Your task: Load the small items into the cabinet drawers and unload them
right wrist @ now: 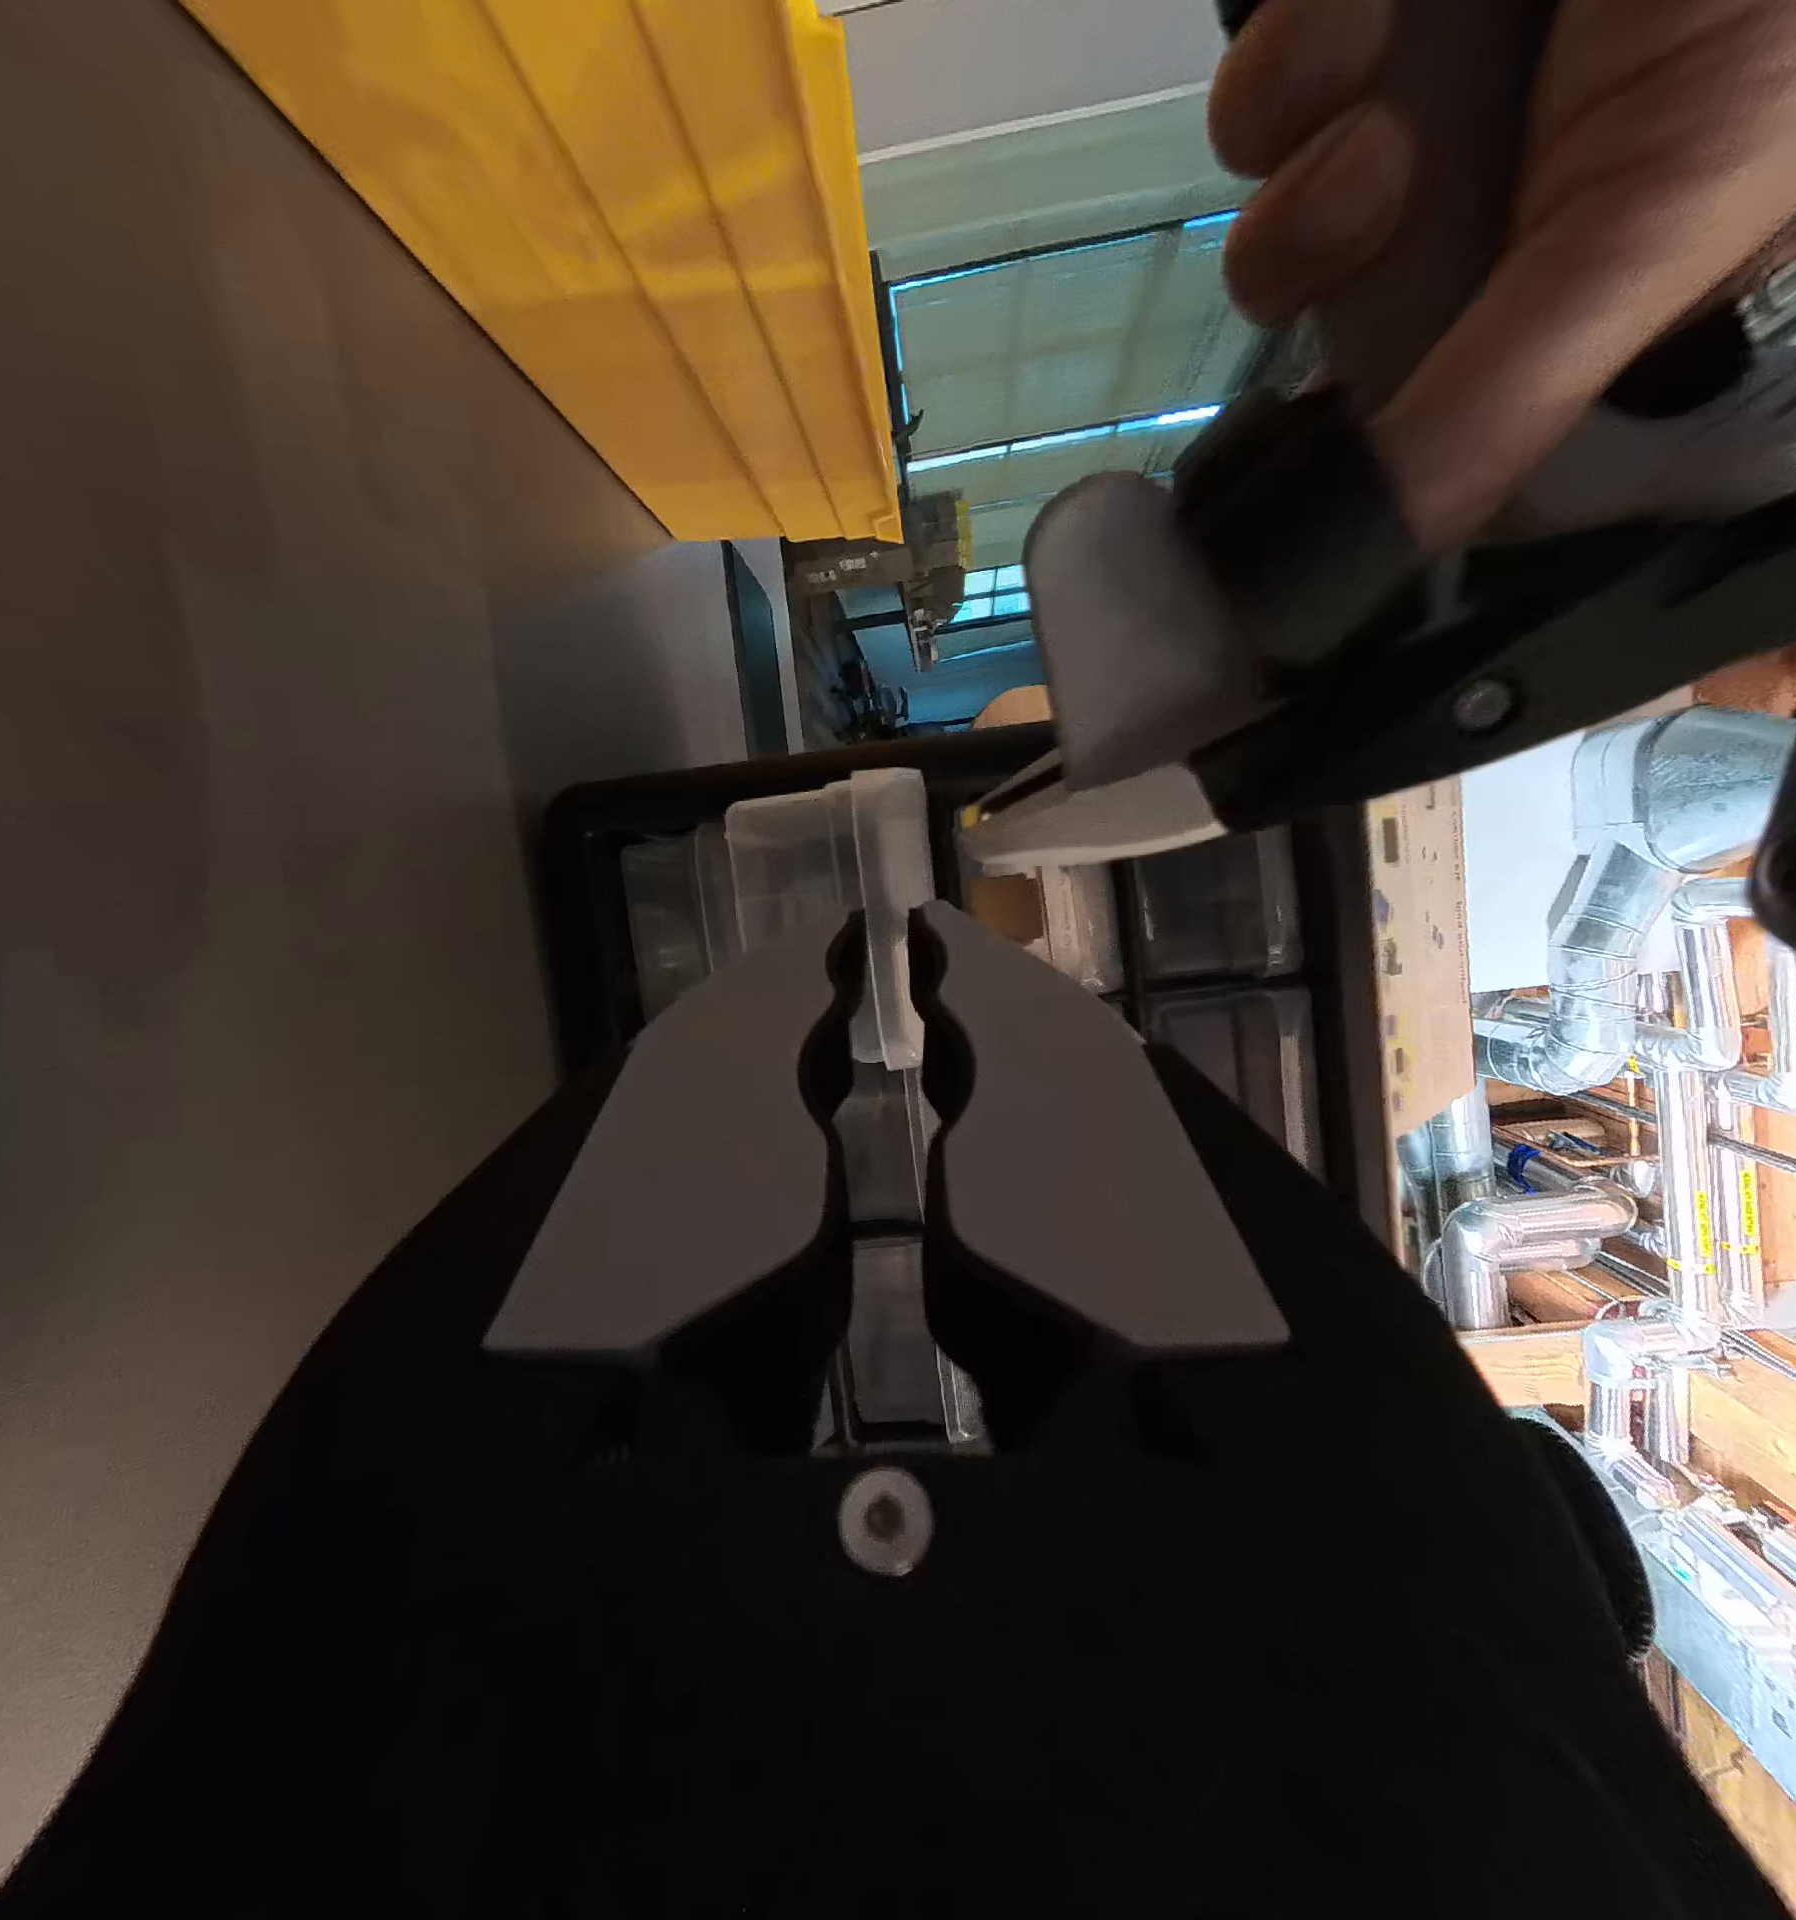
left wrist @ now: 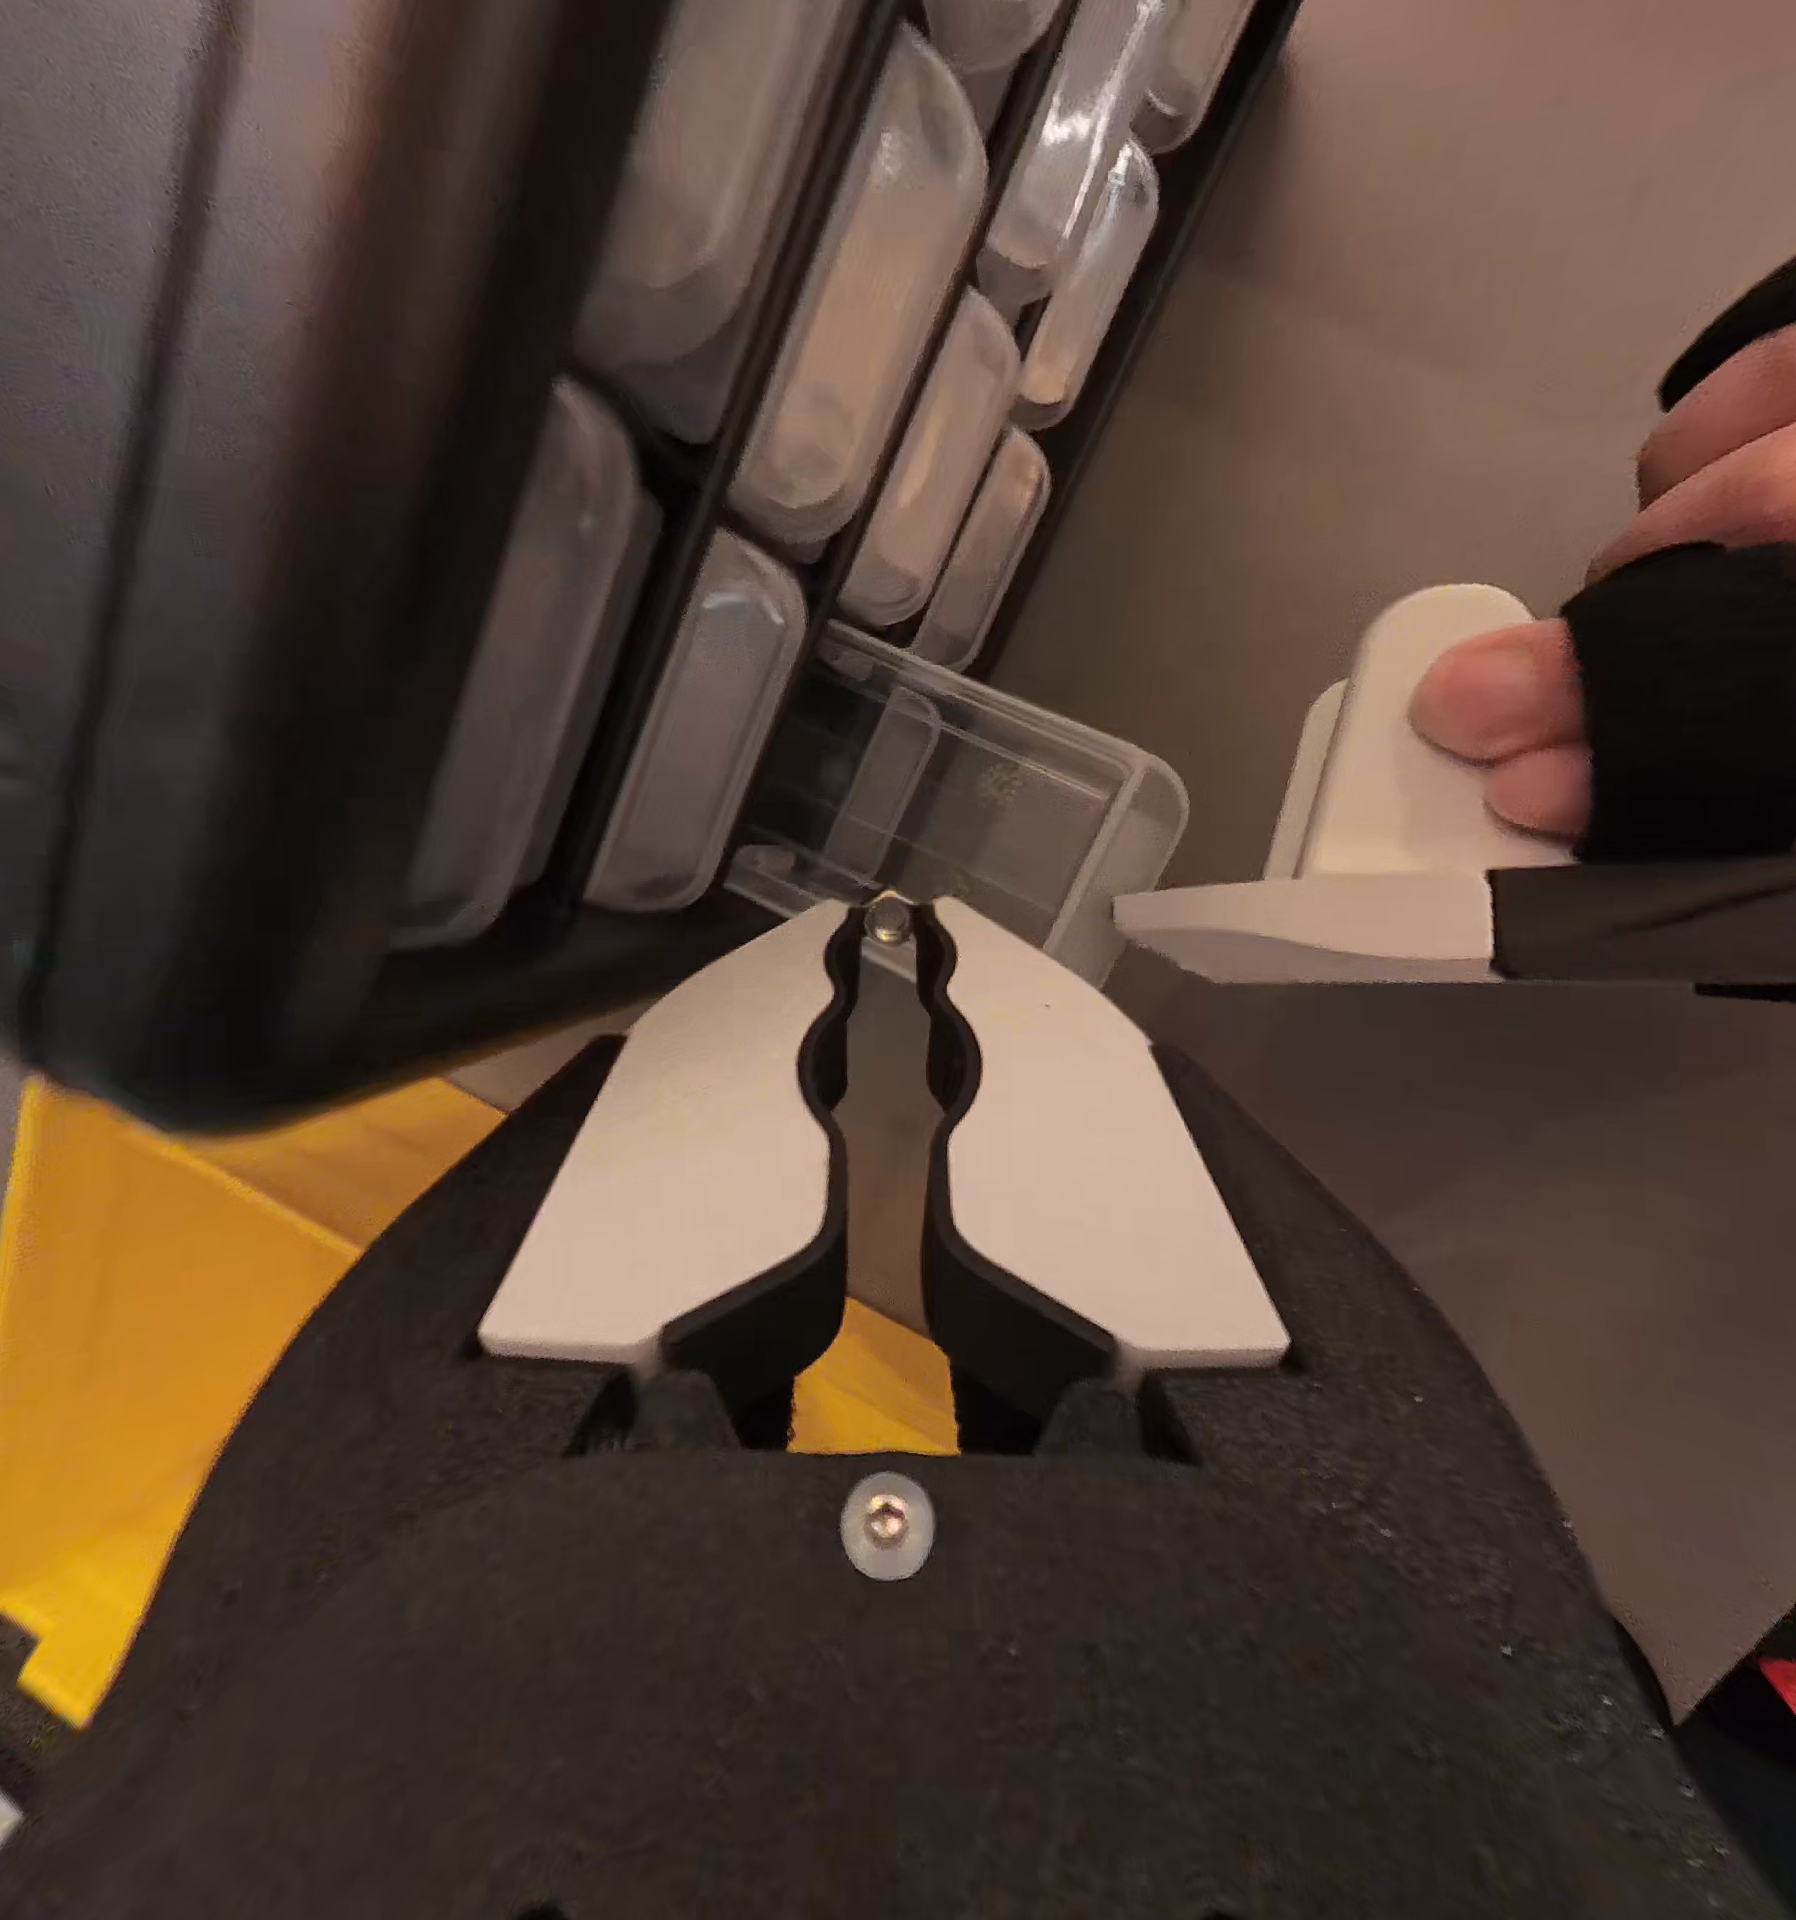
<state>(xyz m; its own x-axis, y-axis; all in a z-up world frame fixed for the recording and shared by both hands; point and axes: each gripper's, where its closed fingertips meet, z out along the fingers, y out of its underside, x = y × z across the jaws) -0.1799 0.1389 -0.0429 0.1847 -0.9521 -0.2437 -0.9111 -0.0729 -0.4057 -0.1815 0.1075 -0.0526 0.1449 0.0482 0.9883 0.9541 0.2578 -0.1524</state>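
1. The left hand-held gripper (left wrist: 889, 920) is clenched on a small shiny metal part (left wrist: 889, 922), pinched at the very fingertips and held just at the open edge of the pulled-out clear drawer (left wrist: 961, 800).
2. The right hand-held gripper (right wrist: 889, 971) is clenched on the clear drawer's front tab (right wrist: 889, 914), holding the drawer out from the black small-parts cabinet (left wrist: 250, 520). The neighbouring drawers look closed.
3. A yellow bin (right wrist: 665, 260) stands beside the cabinet on the pale surface (right wrist: 198, 727); it may be where the small items come from, though its contents are not visible.
4. The step in hand appears to be dropping the part into the drawer. To do it well:
   - keep the right grip steady so the drawer neither slides back nor tips;
   - bring the left fingertips fully over the drawer's opening before letting go, since the part sits near the rim and could bounce out;
   - release low, opening the fingers only slightly;
   - keep the two grippers from knocking, as they are close together.
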